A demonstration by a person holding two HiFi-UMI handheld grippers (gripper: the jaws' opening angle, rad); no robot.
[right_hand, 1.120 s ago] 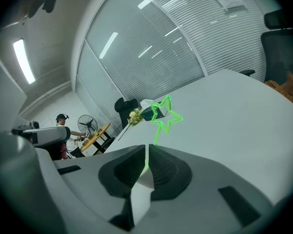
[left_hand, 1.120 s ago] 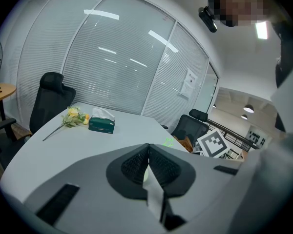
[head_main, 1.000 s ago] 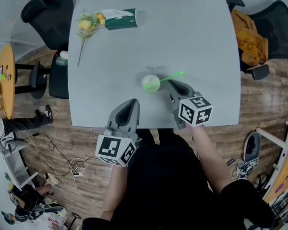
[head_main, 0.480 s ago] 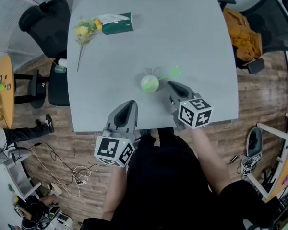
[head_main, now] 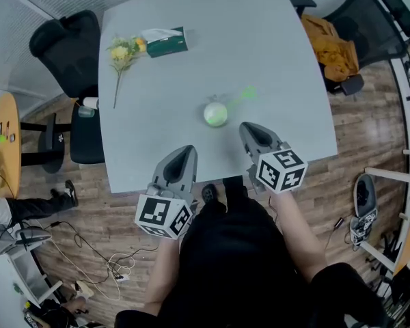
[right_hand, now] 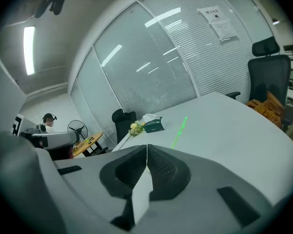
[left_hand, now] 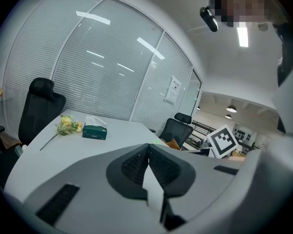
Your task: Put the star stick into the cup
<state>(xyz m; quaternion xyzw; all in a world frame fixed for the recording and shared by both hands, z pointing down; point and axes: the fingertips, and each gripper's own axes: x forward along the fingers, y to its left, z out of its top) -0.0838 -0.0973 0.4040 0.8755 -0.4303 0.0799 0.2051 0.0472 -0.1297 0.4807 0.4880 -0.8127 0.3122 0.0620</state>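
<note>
A pale green cup (head_main: 215, 113) stands near the middle of the grey table (head_main: 191, 74). The green star stick (head_main: 244, 95) rests in it and leans out to the upper right. The right gripper view shows the stick (right_hand: 179, 129) as a blurred green line beyond the jaws, with the cup hidden behind them. My right gripper (head_main: 247, 128) (right_hand: 147, 146) is shut on nothing, a little short and right of the cup. At the table's near edge my left gripper (head_main: 184, 151) (left_hand: 148, 145) is also shut and empty.
A yellow flower (head_main: 122, 49) and a green tissue box (head_main: 165, 42) lie at the table's far left. Black chairs (head_main: 63, 43) stand left and right; the right one (head_main: 361, 19) has an orange jacket (head_main: 328, 43) beside it. Cables lie on the wooden floor.
My right gripper has drawn back from the cup towards the table's near edge. The stick stays leaning in the cup. The left gripper has hardly moved.
</note>
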